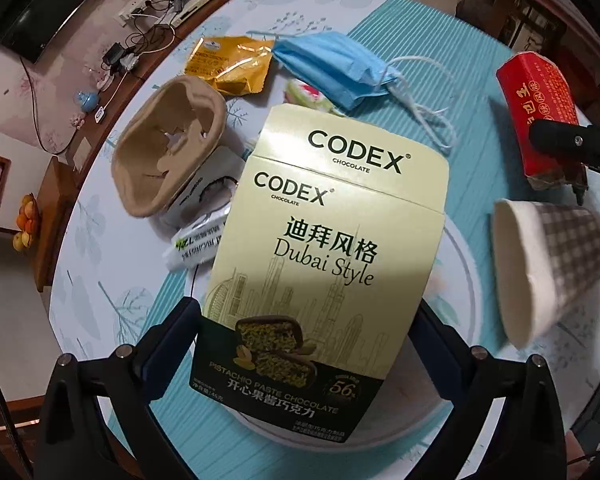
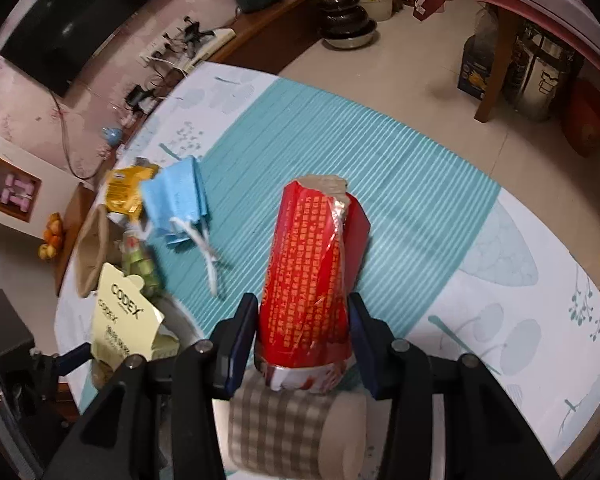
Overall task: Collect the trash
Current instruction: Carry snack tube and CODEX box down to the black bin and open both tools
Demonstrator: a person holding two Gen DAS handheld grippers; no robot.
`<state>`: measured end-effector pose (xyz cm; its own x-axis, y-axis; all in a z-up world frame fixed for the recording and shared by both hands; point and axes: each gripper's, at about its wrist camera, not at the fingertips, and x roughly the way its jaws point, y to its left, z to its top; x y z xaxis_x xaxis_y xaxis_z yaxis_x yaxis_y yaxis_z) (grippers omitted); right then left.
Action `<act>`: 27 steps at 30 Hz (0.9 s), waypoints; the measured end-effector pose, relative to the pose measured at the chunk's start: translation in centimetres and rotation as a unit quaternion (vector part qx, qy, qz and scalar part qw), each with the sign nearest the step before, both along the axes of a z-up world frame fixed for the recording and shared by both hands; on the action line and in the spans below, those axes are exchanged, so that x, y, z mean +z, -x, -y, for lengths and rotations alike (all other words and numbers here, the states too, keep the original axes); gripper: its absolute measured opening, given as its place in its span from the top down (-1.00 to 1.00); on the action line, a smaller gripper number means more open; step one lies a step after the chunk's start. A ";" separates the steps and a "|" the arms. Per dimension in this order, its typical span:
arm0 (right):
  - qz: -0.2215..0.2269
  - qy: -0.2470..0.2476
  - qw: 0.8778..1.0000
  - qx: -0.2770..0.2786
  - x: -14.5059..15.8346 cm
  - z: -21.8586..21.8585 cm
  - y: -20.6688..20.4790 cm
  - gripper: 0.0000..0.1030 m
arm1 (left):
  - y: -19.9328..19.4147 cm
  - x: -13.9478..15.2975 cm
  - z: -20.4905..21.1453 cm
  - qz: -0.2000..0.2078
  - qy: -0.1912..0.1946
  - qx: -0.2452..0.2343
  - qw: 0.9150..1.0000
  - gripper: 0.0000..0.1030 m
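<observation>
My left gripper [image 1: 306,324] is shut on a cream CODEX chocolate box [image 1: 332,208], a pad on each side of its dark lower end. Under the box lies a white round container [image 1: 462,256]. My right gripper [image 2: 302,320] is shut on a crumpled red packet [image 2: 308,264], both blue pads against its sides. In the left wrist view that red packet [image 1: 540,112] is at the far right with one black finger [image 1: 560,142] across it. A checked paper cup [image 2: 284,428] lies on its side just under the red packet, blurred in the left wrist view [image 1: 552,268].
Loose on the round table's teal striped cloth [image 2: 380,168] are a blue face mask [image 1: 332,64], a yellow wrapper [image 1: 228,64], a brown pulp cup holder [image 1: 168,152] and a white wrapper [image 1: 196,244]. Beyond the table's left edge are cables and a television.
</observation>
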<state>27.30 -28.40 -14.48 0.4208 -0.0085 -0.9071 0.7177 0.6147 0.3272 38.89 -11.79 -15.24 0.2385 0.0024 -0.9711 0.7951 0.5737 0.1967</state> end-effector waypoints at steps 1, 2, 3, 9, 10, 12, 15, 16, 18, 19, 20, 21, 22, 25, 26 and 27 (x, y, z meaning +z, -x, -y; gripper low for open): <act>0.009 -0.002 1.000 0.000 0.4 -0.1 0.5 0.13 | 0.4 0.5 -0.2 0.000 0.006 0.003 1.000 -0.94; 0.018 -0.004 1.000 0.000 0.8 -0.1 0.9 0.13 | 0.7 1.0 -0.4 -0.001 0.012 0.006 1.000 -0.94; 0.026 -0.006 1.000 0.000 1.2 -0.2 1.3 0.13 | 1.1 1.5 -0.7 -0.003 0.018 0.011 1.000 -0.94; 0.066 -0.003 0.998 0.013 3.8 -0.5 3.8 0.13 | 4.3 5.3 -2.0 -0.010 0.060 0.030 0.998 -0.94; 0.071 -0.002 0.997 0.018 4.4 -0.6 4.4 0.13 | 4.8 5.9 -2.3 -0.011 0.064 0.033 0.997 -0.94; 0.079 0.002 0.997 0.025 5.4 -0.8 5.5 0.13 | 6.3 7.1 -2.7 -0.014 0.074 0.042 0.996 -0.94; 0.094 0.009 0.995 0.046 7.1 -1.3 8.0 0.13 | 8.9 8.9 -3.3 -0.020 0.093 0.056 0.994 -0.94; 0.097 0.011 0.994 0.053 7.6 -1.5 9.0 0.13 | 10.0 9.6 -3.5 -0.022 0.101 0.063 0.993 -0.94; 0.100 0.013 0.993 0.067 8.2 -1.8 10.9 0.13 | 12.0 10.5 -3.5 -0.026 0.112 0.072 0.991 -0.94; 0.101 0.014 0.992 0.074 8.5 -1.9 11.8 0.13 | 13.1 10.9 -3.5 -0.026 0.116 0.078 0.990 -0.94; 0.102 0.014 0.991 0.082 8.7 -2.1 12.9 0.13 | 14.3 11.2 -3.5 -0.026 0.120 0.085 0.989 -0.94; 0.102 0.013 0.990 0.092 8.9 -2.3 14.5 0.13 | 15.3 11.5 -3.6 -0.026 0.124 0.092 0.988 -0.94; 0.102 0.013 0.990 0.097 8.9 -2.4 15.3 0.13 | 16.7 11.8 -3.6 -0.027 0.131 0.101 0.986 -0.94; 0.099 0.014 0.987 0.122 8.9 -2.7 19.4 0.13 | 20.6 12.2 -3.4 -0.032 0.147 0.127 0.980 -0.94; 0.097 0.012 0.987 0.129 8.8 -2.8 20.2 0.13 | 22.2 12.3 -3.2 -0.032 0.151 0.135 0.979 -0.94; 0.096 0.009 0.985 0.142 8.7 -2.8 21.6 0.13 | 23.5 12.3 -3.1 -0.031 0.153 0.140 0.978 -0.94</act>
<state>5.73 -25.60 -5.76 0.5726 0.1190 -0.8111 0.4424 0.7881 0.4280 15.39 -8.67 -2.93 0.2109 -0.2341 -0.9491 0.6034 0.7950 -0.0621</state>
